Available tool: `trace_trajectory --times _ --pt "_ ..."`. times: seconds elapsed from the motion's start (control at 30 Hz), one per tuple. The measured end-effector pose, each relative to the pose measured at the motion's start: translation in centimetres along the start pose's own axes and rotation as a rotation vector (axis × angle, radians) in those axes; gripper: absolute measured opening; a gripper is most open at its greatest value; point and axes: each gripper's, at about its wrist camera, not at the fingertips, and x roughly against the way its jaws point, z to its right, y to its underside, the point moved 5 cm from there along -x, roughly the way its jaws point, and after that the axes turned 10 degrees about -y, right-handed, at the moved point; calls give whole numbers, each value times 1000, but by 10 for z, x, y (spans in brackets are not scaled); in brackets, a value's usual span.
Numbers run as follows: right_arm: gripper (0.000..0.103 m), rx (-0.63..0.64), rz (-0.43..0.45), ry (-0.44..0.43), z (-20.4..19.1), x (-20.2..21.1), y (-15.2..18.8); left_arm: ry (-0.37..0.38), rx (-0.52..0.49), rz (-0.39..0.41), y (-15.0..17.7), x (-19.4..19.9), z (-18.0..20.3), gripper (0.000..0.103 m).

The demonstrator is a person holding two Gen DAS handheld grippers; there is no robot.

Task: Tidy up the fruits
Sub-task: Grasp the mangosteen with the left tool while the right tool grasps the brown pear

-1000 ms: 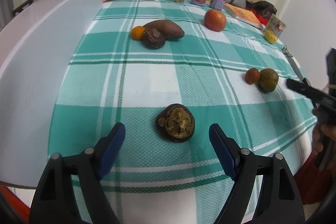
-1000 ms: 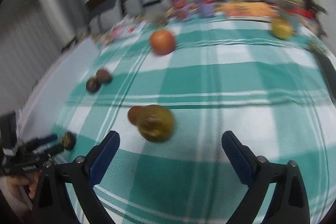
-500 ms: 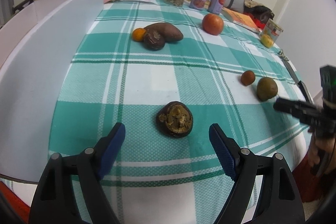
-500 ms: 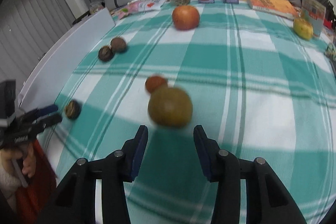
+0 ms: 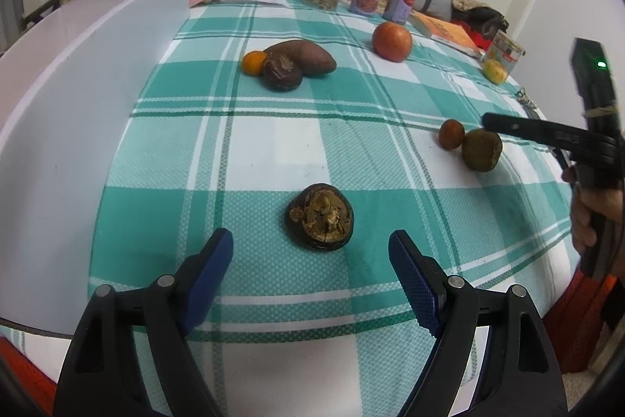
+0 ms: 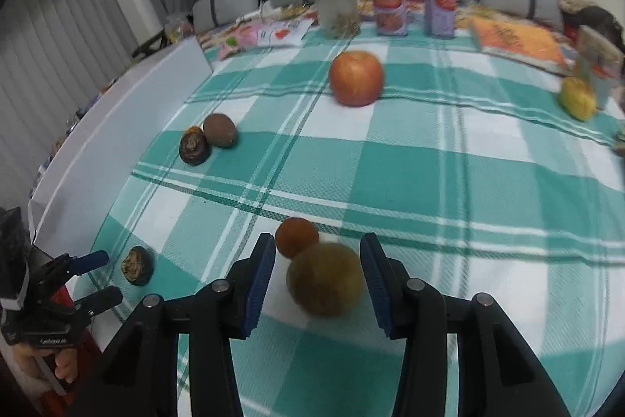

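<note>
While left claw (image 5: 308,235) hangs spread | right claw (image 6: 318,239) pinches greenish-brown fruit (image 6: 324,280)

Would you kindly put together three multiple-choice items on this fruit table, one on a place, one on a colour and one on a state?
1. Which fruit lies right beside the small reddish fruit?
A. the greenish-brown fruit
B. the red apple
C. the yellow fruit

2. What colours is the checked cloth?
A. red and black
B. teal and white
C. plain yellow

3. How do the jaws of the left hand-held gripper stand?
A. shut on a can
B. shut on the apple
C. open, holding nothing

Answers:
1 A, as the two sit side by side near the right edge of the left wrist view.
2 B, as teal and white squares cover it.
3 C, as they stand wide apart and the dark shrivelled fruit lies ahead of them, untouched.
</note>
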Motion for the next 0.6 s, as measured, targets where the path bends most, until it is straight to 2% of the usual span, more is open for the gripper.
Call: trace_trajectory --times 0.07,0.37,0.6 --pt "28 16 -8 12 0 -1 2 2 1 4 0 2 -1 83" --pt "27 -18 -4 -111 -19 35 54 32 3 -11 2 -3 4 83" --pt "28 -19 -39 -94 -25 33 75 41 -30 -12 4 0 8 83"
